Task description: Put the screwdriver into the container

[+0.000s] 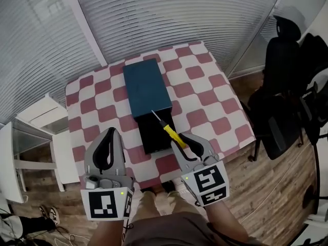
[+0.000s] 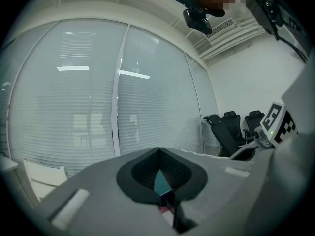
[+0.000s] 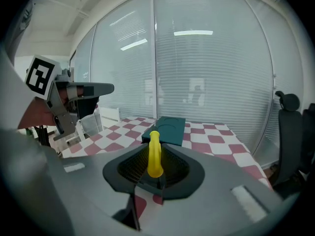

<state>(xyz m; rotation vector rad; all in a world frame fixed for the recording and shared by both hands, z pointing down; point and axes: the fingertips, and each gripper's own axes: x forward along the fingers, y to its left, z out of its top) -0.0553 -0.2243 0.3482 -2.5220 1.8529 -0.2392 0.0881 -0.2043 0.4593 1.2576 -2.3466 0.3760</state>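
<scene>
The screwdriver (image 1: pixel 171 132) is up in the air. Its yellow handle is squeezed tight in your right gripper (image 1: pixel 179 143), and its metal tip hangs over the black container (image 1: pixel 150 138). The teal lid (image 1: pixel 146 86) covers the far part, so I think you should aim for the open near end, lay the tool flat, go low, then let go. Your left gripper (image 1: pixel 108 133) is closed and holds nothing. The box sits on a red and white checked cloth (image 1: pixel 205 91). Window blinds (image 1: pixel 179 14) and black chairs (image 1: pixel 284 86) stand around.
</scene>
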